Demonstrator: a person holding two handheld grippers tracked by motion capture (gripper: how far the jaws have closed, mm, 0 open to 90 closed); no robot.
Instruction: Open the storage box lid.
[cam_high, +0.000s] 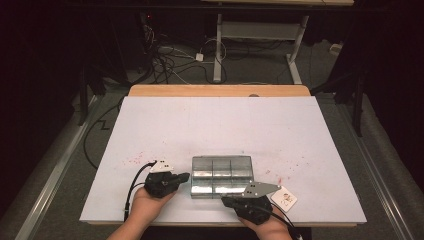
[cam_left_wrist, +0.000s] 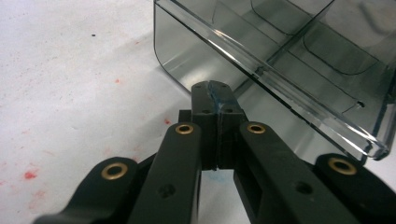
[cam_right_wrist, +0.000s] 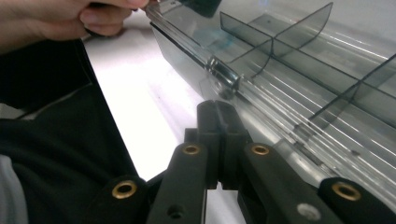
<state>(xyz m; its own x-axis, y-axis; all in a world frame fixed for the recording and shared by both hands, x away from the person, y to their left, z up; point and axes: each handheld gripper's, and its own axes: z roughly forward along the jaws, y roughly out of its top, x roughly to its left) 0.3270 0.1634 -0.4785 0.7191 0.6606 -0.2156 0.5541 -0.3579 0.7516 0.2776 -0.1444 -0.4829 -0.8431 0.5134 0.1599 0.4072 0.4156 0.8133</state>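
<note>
Currently the clear compartment box (cam_high: 222, 176) sits on the white table (cam_high: 220, 125) near the person's edge, lid closed as far as the high view shows, its dividers visible through the smoky plastic. The left gripper (cam_high: 186, 176) has its jaws pressed together with nothing between them, its tip set at the box's left end, low by the rounded corner (cam_left_wrist: 168, 70); the placement suggests bracing against sliding. The right gripper (cam_high: 226, 201), likewise pressed together and empty, points at the front wall just below the small latch (cam_right_wrist: 223, 74), probably lined up to work the catch. Contact at either tip cannot be confirmed. A small white card (cam_high: 286, 197) lies just right of the right gripper, and red specks (cam_high: 135, 160) mark the tabletop.
</note>
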